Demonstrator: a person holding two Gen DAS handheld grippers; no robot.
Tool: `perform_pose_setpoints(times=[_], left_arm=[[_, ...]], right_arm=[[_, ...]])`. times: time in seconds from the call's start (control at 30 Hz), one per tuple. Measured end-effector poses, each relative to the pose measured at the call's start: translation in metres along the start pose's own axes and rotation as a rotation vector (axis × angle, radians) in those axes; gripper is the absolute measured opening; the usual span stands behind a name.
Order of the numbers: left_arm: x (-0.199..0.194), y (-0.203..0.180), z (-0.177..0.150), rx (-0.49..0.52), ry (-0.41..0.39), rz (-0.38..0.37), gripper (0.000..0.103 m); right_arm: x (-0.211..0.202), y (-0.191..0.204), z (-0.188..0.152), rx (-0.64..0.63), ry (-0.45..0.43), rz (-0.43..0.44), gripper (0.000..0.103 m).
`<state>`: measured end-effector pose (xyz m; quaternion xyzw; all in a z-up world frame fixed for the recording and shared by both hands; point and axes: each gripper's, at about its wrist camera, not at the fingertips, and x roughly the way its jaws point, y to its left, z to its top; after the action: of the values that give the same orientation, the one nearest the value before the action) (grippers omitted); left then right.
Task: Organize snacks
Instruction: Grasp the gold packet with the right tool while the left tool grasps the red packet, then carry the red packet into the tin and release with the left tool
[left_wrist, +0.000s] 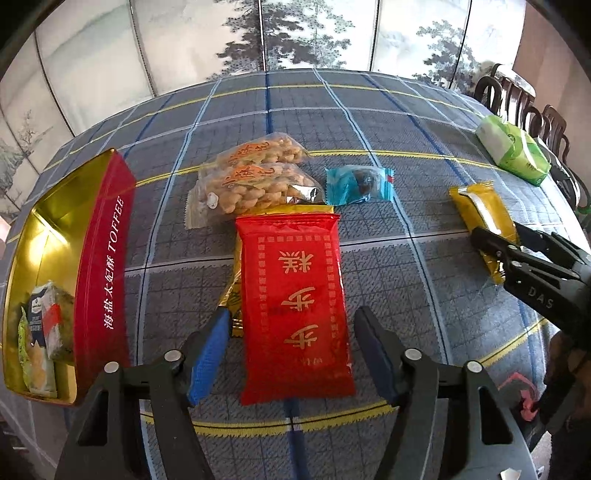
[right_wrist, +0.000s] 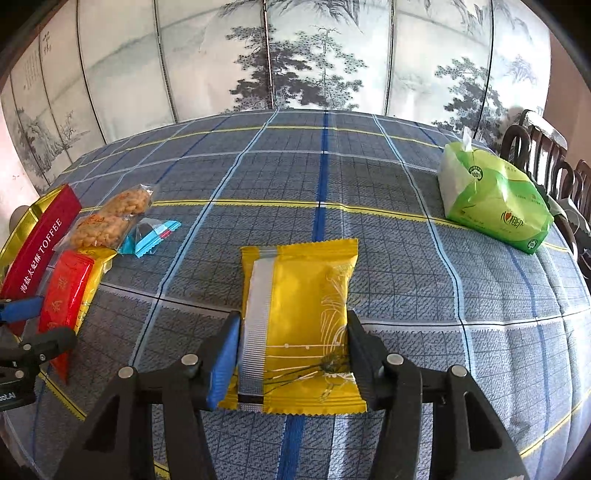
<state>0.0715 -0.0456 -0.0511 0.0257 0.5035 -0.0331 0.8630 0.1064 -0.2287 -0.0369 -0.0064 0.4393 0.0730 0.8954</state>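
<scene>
Now the right gripper (right_wrist: 293, 354) is pinching the flat yellow foil snack packet (right_wrist: 299, 314); the left gripper (left_wrist: 293, 345) is hanging wide open around the red foil packet (left_wrist: 295, 306). Next: carry both to the red toffee tin (left_wrist: 99, 258) at nine o'clock.

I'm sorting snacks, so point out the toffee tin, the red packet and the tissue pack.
toffee tin (left_wrist: 105, 273), left wrist view, red side wall.
red packet (left_wrist: 295, 295), left wrist view, middle of its face.
tissue pack (right_wrist: 495, 199), right wrist view, green wrapper.
</scene>
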Motion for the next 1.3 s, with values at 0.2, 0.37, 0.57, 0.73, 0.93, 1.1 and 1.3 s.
perform_pose_setpoints(times=[0.2, 0.37, 0.57, 0.73, 0.93, 1.1, 1.3], left_arm=[[0.000, 0.001, -0.002, -0.003, -0.002, -0.011, 0.046], [-0.002, 0.003, -0.003, -0.004, -0.003, -0.024, 0.042], [-0.007, 0.003, -0.007, 0.004, -0.003, -0.031, 0.042], [-0.013, 0.003, -0.009, 0.018, -0.011, -0.035, 0.042], [-0.022, 0.004, -0.013, 0.025, -0.015, -0.040, 0.042], [-0.037, 0.009, -0.016, 0.027, -0.032, -0.042, 0.042], [-0.057, 0.021, -0.015, 0.008, -0.058, -0.040, 0.042]], right_arm=[[0.000, -0.001, 0.000, 0.000, 0.000, 0.002, 0.056], [0.000, -0.001, 0.000, -0.001, 0.000, 0.002, 0.056], [0.000, 0.000, 0.000, -0.001, 0.000, 0.002, 0.056], [0.001, 0.000, 0.000, -0.003, 0.001, -0.001, 0.056], [0.001, 0.001, 0.001, -0.010, 0.002, -0.010, 0.056], [0.001, 0.003, 0.001, -0.015, 0.003, -0.016, 0.056], [0.001, 0.004, 0.001, -0.020, 0.004, -0.022, 0.056]])
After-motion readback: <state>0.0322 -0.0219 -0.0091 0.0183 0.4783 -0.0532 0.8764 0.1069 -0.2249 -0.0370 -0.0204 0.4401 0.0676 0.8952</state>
